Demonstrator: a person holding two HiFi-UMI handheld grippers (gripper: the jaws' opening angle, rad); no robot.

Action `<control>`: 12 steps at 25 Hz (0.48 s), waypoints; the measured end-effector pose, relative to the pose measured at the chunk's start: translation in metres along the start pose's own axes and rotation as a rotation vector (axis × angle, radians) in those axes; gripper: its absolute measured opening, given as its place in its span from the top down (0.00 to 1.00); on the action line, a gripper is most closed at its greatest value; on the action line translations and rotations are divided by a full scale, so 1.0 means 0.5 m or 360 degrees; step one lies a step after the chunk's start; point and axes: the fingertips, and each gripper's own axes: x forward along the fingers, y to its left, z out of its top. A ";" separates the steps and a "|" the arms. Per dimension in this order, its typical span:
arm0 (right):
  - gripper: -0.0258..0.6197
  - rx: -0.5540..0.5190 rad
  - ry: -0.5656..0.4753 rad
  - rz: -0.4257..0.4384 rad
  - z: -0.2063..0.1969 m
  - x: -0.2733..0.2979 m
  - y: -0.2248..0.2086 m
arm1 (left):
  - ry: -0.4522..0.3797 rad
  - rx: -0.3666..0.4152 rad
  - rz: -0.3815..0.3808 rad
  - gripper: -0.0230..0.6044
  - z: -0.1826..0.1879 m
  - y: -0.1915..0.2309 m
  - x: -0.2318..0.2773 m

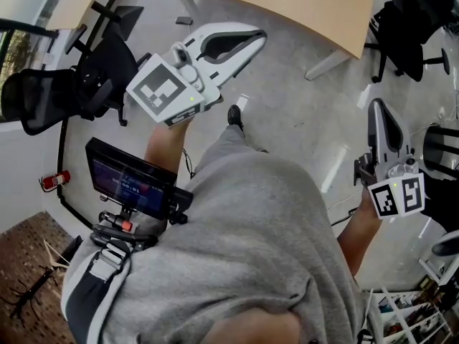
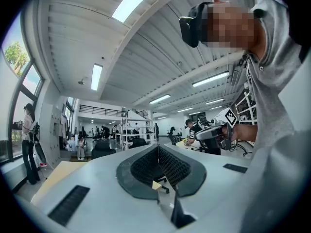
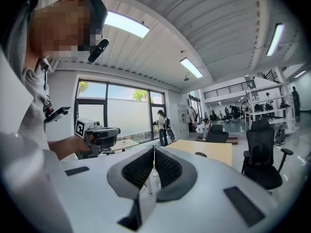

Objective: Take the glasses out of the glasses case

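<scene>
No glasses case or glasses show in any view. In the head view my left gripper (image 1: 252,40) is held out level over the floor, pointing toward a wooden table (image 1: 287,6). My right gripper (image 1: 376,107) hangs at the right, also over the floor. In the left gripper view the ribbed pads (image 2: 146,165) meet at the tip with nothing between them, and the right gripper (image 2: 215,133) shows beyond. The right gripper view shows its own pads (image 3: 167,166) closed together and empty, with the left gripper (image 3: 99,135) at the left.
A black office chair (image 1: 50,99) stands at the left and another (image 1: 409,34) at the top right. A small screen (image 1: 129,181) is strapped to the person's chest. A white rack (image 1: 401,314) stands at the bottom right. Someone stands by the window (image 3: 162,125).
</scene>
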 end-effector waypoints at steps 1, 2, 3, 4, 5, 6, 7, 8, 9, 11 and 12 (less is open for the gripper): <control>0.95 0.0005 0.0004 -0.0008 0.002 0.024 -0.008 | 0.0004 -0.0006 -0.0008 0.96 -0.005 0.025 0.007; 0.95 0.0008 0.0006 -0.0017 0.005 0.045 -0.016 | 0.0006 -0.0009 -0.0017 0.96 -0.008 0.048 0.013; 0.95 0.0010 0.0007 -0.0026 0.009 0.066 -0.022 | 0.0006 -0.0011 -0.0028 0.96 -0.010 0.070 0.019; 0.95 0.0011 0.0007 -0.0034 0.013 0.091 -0.029 | 0.0005 -0.0013 -0.0039 0.96 -0.013 0.095 0.025; 0.95 0.0013 0.0007 -0.0043 0.017 0.119 -0.036 | 0.0005 -0.0015 -0.0050 0.96 -0.016 0.123 0.032; 0.95 0.0015 0.0007 -0.0053 0.021 0.148 -0.043 | 0.0006 -0.0018 -0.0062 0.96 -0.020 0.152 0.038; 0.95 0.0018 0.0005 -0.0063 0.025 0.174 -0.049 | 0.0008 -0.0019 -0.0074 0.96 -0.024 0.178 0.045; 0.95 0.0019 0.0002 -0.0072 0.028 0.192 -0.054 | 0.0010 -0.0017 -0.0086 0.96 -0.027 0.197 0.051; 0.95 0.0018 -0.0002 -0.0083 0.032 0.199 -0.058 | 0.0011 -0.0012 -0.0097 0.96 -0.028 0.207 0.056; 0.95 0.0008 -0.0012 -0.0107 0.040 0.197 -0.063 | 0.0003 0.0000 -0.0121 0.96 -0.021 0.210 0.064; 0.95 0.0003 -0.0019 -0.0121 0.045 0.198 -0.065 | -0.0003 0.0005 -0.0132 0.96 -0.017 0.214 0.067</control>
